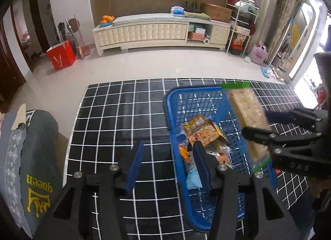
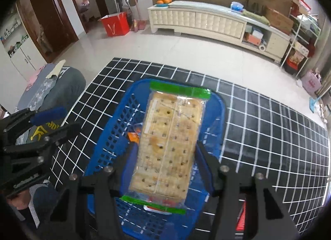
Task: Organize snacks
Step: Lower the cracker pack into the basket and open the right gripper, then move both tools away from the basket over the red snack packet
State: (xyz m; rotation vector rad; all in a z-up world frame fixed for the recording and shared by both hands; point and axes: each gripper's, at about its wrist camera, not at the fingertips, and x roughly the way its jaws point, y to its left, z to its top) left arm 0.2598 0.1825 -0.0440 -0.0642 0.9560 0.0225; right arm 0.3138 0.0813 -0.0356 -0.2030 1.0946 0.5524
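Note:
A blue plastic basket [image 1: 171, 99] stands on the black grid-patterned table [image 1: 115, 116]; it also shows in the right wrist view [image 2: 115, 128]. Several snack packets [image 1: 201, 133] lie inside it. My right gripper [image 2: 165, 155] is shut on a clear cracker pack with green ends [image 2: 169, 138] and holds it above the basket; in the left wrist view the cracker pack [image 1: 248, 122] hangs over the basket's right side in the right gripper [image 1: 256, 124]. My left gripper [image 1: 167, 163] is open and empty at the basket's near-left rim, and shows at the left in the right wrist view [image 2: 55, 120].
A grey cushion with yellow "queen" print [image 1: 37, 157] lies left of the table. A red packet [image 2: 241, 219] lies on the table right of the basket. A white TV cabinet [image 1: 161, 31] and a red box [image 1: 61, 55] stand across the tiled floor.

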